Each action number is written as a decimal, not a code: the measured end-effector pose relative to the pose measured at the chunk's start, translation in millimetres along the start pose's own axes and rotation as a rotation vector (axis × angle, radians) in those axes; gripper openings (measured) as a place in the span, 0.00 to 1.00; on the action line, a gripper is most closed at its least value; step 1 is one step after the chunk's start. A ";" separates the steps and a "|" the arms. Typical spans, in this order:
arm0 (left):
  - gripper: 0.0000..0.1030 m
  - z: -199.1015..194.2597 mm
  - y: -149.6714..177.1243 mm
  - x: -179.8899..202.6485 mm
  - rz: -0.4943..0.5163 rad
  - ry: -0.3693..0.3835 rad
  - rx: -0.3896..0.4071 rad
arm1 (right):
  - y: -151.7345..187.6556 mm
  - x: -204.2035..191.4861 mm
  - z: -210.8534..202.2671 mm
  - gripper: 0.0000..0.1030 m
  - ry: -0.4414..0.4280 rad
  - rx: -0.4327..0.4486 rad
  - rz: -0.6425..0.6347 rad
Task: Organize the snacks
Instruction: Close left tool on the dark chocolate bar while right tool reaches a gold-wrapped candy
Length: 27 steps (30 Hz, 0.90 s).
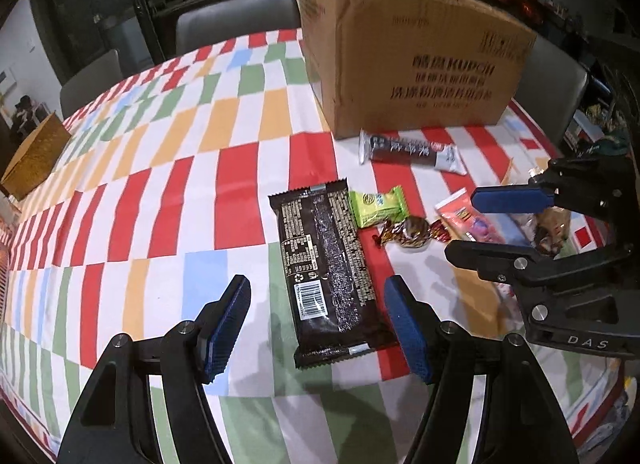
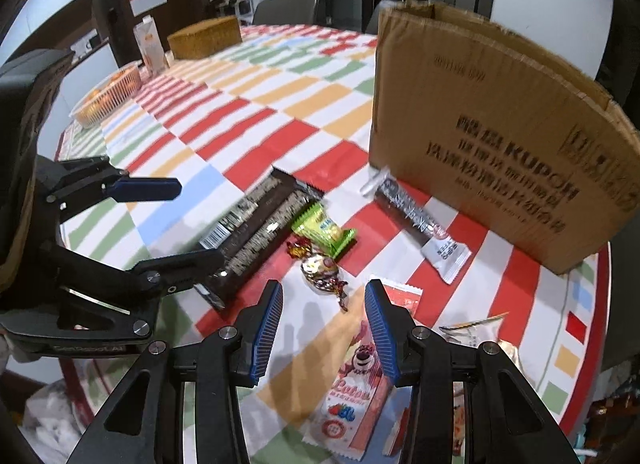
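Your left tongs (image 1: 318, 316) stand wide apart, empty, straddling the dark wrapper bar (image 1: 328, 272) flat on the table (image 1: 160, 192). Your right tongs (image 2: 324, 324) gape narrower, gripping nothing, above the pink biscuit pack (image 2: 352, 392), just behind the foil candy (image 2: 322, 270).

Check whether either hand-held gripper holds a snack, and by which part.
Nothing is held. The left hand-held gripper straddles the dark wrapper without touching; the right hand-held gripper is open and empty.

checked tablecloth (image 1: 160, 192), brown box (image 1: 400, 64), green packet (image 1: 376, 206)
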<state>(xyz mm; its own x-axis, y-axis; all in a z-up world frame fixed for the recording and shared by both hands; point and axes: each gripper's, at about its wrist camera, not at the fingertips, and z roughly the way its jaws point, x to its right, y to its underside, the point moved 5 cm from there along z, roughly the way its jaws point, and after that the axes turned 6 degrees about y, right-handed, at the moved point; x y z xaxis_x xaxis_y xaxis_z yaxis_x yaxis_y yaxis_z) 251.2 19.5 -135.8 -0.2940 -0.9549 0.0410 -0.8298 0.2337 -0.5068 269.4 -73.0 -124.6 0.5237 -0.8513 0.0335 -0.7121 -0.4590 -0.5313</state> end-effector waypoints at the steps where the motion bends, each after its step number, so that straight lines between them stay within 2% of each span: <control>1: 0.66 3.0 -0.3 -0.9 -0.002 0.000 -0.005 | 0.4 0.5 4.2 0.43 -0.005 -0.010 -0.001; 15: 0.67 42.4 -9.4 -12.3 -0.049 0.039 -0.070 | -6.0 3.3 40.2 0.42 -0.028 -0.071 0.011; 21: 0.66 51.0 -14.1 -17.2 -0.062 0.036 -0.076 | -10.3 5.1 48.2 0.38 -0.034 -0.076 0.030; 23: 0.64 51.5 -15.9 -18.1 -0.068 0.036 -0.074 | -11.2 4.7 49.8 0.34 -0.043 -0.076 0.036; 25: 0.54 50.6 -17.3 -18.8 -0.078 0.042 -0.067 | -12.0 4.2 50.9 0.32 -0.051 -0.076 0.043; 27: 0.50 49.4 -17.7 -18.9 -0.079 0.038 -0.063 | -12.5 2.1 52.8 0.26 -0.056 -0.077 0.040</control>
<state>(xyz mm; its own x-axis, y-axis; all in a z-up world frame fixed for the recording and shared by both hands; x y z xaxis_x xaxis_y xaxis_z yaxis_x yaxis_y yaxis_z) 294.9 24.3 -170.2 -0.2429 -0.9635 0.1122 -0.8791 0.1697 -0.4455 304.1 -55.6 -162.6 0.5183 -0.8545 -0.0350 -0.7654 -0.4453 -0.4646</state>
